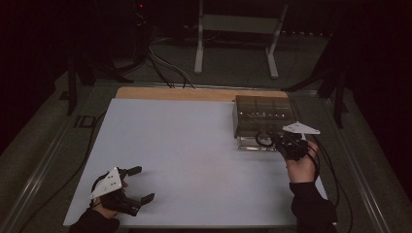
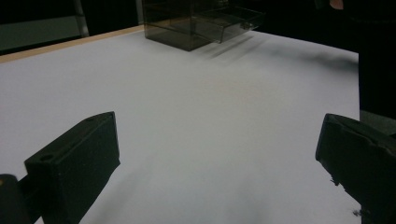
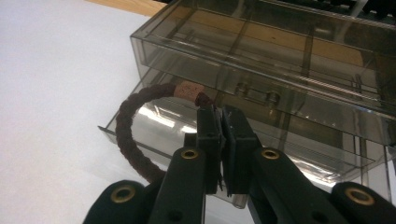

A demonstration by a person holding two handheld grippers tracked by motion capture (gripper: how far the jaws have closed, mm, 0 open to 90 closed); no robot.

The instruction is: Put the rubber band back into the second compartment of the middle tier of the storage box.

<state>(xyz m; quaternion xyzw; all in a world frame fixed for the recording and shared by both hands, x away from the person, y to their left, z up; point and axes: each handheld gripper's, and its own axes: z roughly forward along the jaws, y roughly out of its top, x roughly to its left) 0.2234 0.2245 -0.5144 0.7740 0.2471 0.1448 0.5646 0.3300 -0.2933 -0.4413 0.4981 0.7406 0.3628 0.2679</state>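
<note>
The right gripper has its two black jaws pressed together on a dark maroon braided cord ring with a pale speckled band, which arcs out to the left of the jaws above the pulled-out lower drawer of a smoky transparent plastic drawer box. In the high view that right gripper sits at the box's front, with the ring hanging over the open drawer. The left gripper rests at the near left corner of the table with its jaws spread wide and nothing between them. Both work over a large white matte sheet covering a light wooden tabletop, whose bare strip shows along the far edge. Beyond the table the room is dim, with a grey-green floor, black cables trailing across it and a white metal frame stand at the back.
</note>
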